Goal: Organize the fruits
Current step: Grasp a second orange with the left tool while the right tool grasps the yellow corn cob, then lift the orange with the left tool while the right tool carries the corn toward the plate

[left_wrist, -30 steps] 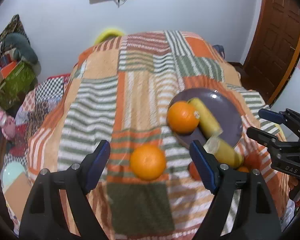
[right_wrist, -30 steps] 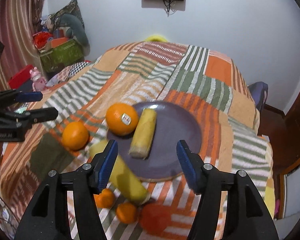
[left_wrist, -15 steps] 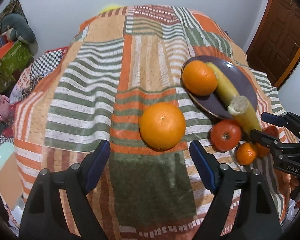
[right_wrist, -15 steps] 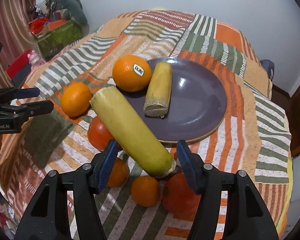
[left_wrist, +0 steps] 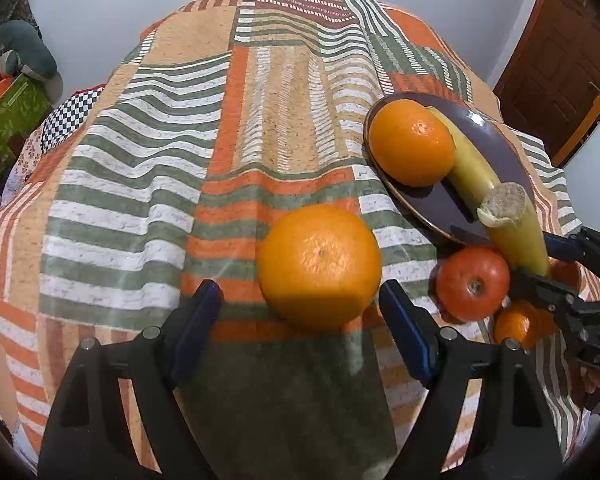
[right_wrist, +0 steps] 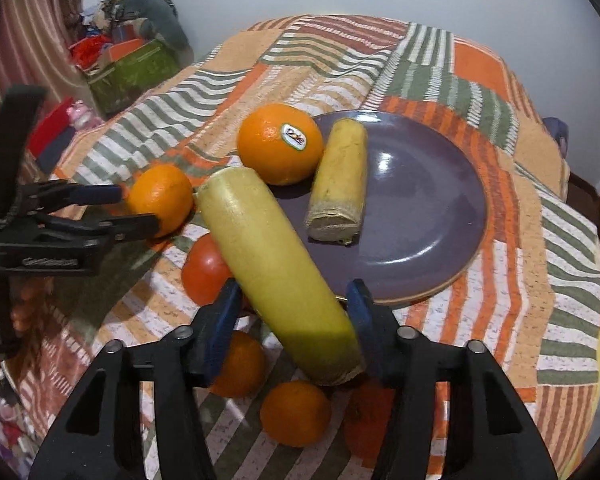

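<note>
Diagonally, the long banana (right_wrist: 276, 264) points up-left between the right gripper (right_wrist: 294, 312) jaws, clenched on it; left gripper (left_wrist: 300, 316) released.

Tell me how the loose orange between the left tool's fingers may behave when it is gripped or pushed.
The orange is round and rests on soft cloth, so a push would probably roll it. Its skin looks firm and dimpled, so the open left tool should likely hold it without slipping.

Both tongs low over the surface, left open, right closing in.

The left tongs (left_wrist: 300, 322) hang with jaws spread wide, nothing between the blue pads. The right tongs (right_wrist: 294, 316) sit with pads on either side of a yellow piece, whether touching it is unclear.
</note>
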